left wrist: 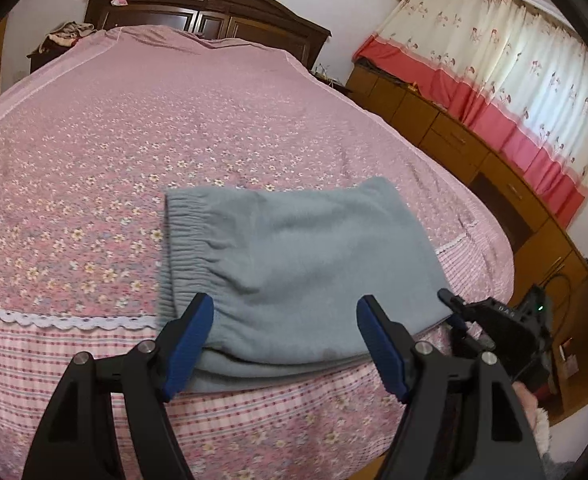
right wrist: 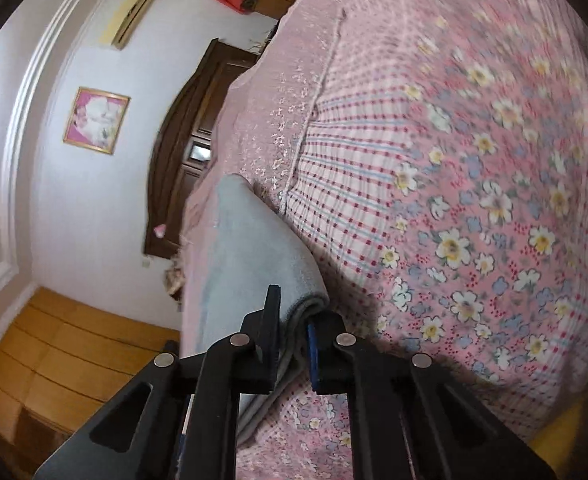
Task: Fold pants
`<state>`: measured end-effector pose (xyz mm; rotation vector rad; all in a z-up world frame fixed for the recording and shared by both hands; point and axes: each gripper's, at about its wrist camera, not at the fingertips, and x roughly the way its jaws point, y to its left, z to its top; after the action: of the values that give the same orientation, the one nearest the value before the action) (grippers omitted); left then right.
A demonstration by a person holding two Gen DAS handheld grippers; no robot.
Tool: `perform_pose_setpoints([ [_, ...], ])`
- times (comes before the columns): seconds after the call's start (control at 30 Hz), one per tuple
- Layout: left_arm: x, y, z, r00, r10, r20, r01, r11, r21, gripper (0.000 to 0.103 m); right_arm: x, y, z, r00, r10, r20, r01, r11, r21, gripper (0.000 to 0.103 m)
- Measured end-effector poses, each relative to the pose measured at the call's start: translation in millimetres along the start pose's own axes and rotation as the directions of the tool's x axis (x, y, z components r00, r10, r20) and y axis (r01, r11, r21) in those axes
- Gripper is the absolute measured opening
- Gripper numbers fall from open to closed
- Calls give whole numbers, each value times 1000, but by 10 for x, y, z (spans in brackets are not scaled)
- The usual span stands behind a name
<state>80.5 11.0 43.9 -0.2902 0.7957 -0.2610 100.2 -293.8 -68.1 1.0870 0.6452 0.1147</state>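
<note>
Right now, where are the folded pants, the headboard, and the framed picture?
grey pants (left wrist: 294, 248): left wrist view, middle of top layer.
wooden headboard (left wrist: 198, 8): left wrist view, upper panel.
framed picture (right wrist: 96, 120): right wrist view, its pink centre.

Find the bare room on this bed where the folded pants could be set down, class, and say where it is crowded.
Free: the floral bedspread left of the grey pants, up toward the headboard. Crowded: the near right corner, where the pants lie, the right hand-held gripper clamps their folded edge, and the open left hand-held gripper hovers.
</note>
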Motion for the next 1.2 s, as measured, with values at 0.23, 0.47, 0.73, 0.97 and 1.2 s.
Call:
perform_pose_setpoints([
  [0.23,-73,104,-20,999,40,4,-40,999,25,78,-105,730,25,988,-121,92,145,935,-324,11],
  [0.47,-210,370,-60,998,42,38,-41,998,-42,78,-10,1457,-164,972,-164,166,231,784,-577,11],
  [0.73,-361,562,-76,995,88,52,-86,995,-49,78,-100,1867,-787,935,-116,334,342,534,-773,11],
  [0.97,-548,793,-131,986,138,88,-131,988,-80,78,93,2178,-1388,932,-1,363,352,240,-905,10],
  [1.2,-591,1111,-135,983,155,98,-139,978,-158,78,303,2243,-1973,945,81,317,318,5,-948,10],
])
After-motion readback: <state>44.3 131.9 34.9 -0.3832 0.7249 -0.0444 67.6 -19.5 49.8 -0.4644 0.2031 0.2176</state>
